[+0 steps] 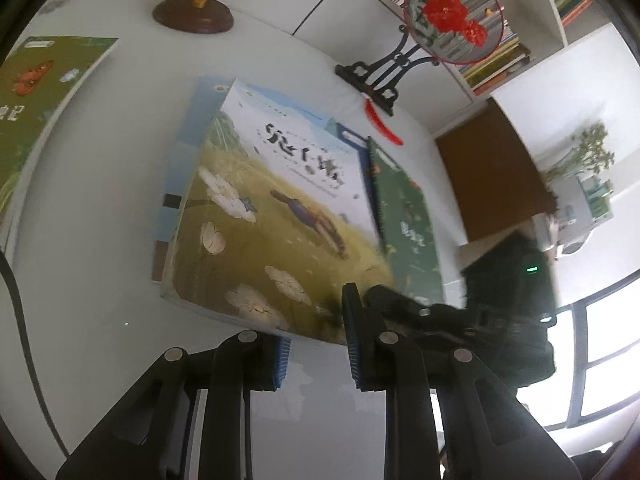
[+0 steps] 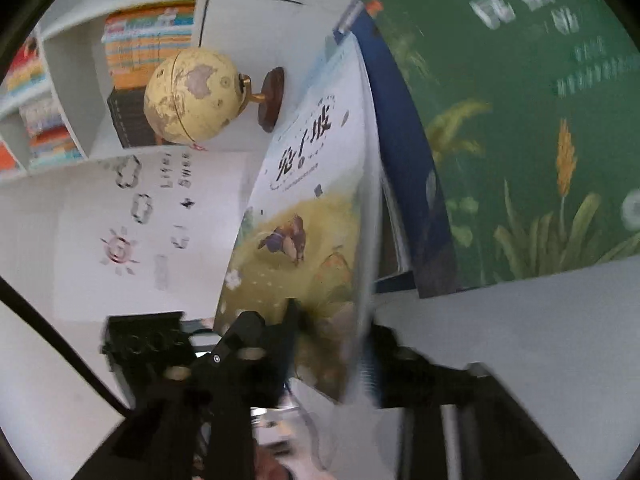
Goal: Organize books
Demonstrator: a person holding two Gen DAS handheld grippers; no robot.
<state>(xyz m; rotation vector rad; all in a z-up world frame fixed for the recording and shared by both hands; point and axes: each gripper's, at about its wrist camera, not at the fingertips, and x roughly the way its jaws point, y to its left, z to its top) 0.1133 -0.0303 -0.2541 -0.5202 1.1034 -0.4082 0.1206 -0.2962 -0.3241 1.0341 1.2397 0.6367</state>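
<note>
The right gripper (image 2: 332,356) seems clamped on the meadow-cover picture book's (image 2: 296,240) corner; left gripper (image 1: 316,356) narrowed, empty. Lift slowly, squarely.

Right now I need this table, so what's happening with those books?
A person with two handheld grippers is tidying books on the white table. The right gripper has clamped the near edge of the top picture book, which is tilted up off the pile. The left gripper waits just before the book's edge, nearly shut and holding nothing. A green book lies beside the pile.
</note>
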